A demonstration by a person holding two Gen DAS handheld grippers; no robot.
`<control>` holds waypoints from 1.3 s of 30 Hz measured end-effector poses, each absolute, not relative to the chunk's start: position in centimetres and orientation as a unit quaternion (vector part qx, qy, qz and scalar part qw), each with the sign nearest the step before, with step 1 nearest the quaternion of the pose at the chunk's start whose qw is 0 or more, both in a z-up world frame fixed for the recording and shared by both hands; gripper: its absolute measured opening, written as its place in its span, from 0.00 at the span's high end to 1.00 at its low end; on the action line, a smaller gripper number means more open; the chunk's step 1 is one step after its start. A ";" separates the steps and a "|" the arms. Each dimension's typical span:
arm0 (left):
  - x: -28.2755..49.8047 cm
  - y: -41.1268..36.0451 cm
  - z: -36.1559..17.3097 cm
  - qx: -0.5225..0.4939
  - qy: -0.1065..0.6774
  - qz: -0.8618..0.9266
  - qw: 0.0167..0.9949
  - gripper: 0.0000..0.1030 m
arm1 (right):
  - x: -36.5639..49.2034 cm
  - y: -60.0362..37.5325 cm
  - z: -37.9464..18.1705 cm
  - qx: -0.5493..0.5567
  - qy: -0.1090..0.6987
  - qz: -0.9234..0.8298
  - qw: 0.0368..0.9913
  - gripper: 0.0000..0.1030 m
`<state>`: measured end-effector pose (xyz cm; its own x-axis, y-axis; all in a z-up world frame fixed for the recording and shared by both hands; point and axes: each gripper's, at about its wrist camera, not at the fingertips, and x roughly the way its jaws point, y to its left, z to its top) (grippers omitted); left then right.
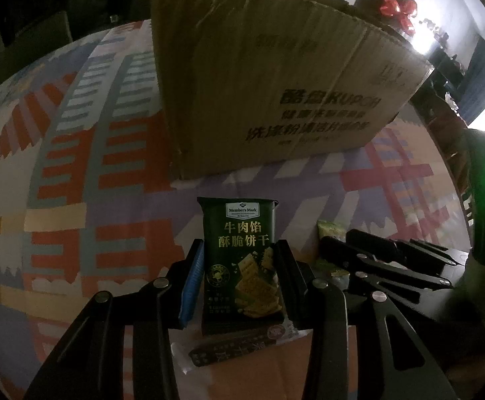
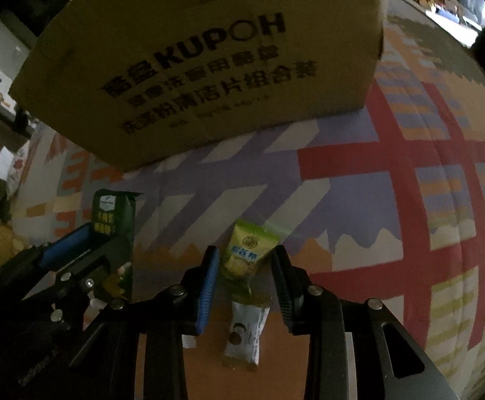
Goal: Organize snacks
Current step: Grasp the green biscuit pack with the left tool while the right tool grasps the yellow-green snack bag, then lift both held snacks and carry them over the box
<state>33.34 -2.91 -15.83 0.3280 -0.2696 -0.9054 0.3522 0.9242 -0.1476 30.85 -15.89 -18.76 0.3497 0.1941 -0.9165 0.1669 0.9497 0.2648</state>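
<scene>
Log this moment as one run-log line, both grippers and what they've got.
left hand-held gripper: shut on dark green cracker pack | right hand-held gripper: open around light green snack packet | cardboard box: behind

A patterned cloth (image 2: 409,173) in red, orange and lilac covers the surface; a red bow (image 1: 397,8) sits behind.

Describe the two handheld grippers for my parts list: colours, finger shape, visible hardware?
Both the left gripper and the right gripper are black metal with scissor-style linkage bars joined by round silver rivets. Each has two flat fingers; one carries a ribbed blue pad, the other a ribbed black one.
</scene>
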 end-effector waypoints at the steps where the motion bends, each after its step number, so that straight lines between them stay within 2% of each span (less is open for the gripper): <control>1: 33.4 -2.9 -15.9 0.038 0.548 -0.191 0.814 0.60 | 31.0 -15.6 -18.9 0.153 0.569 0.009 0.808 0.67; 9: 33.2 -3.0 -15.6 0.041 0.543 -0.187 0.817 0.60 | 31.1 -15.3 -18.7 0.156 0.563 0.012 0.812 0.71; 17: 32.4 -2.7 -13.9 0.033 0.527 -0.185 0.829 0.60 | 29.3 -18.1 -15.3 0.167 0.536 0.021 0.827 0.71; 39: 31.6 -3.5 -0.9 0.035 0.394 -0.203 0.896 0.60 | 28.7 -20.2 -2.3 0.177 0.384 0.039 0.905 0.71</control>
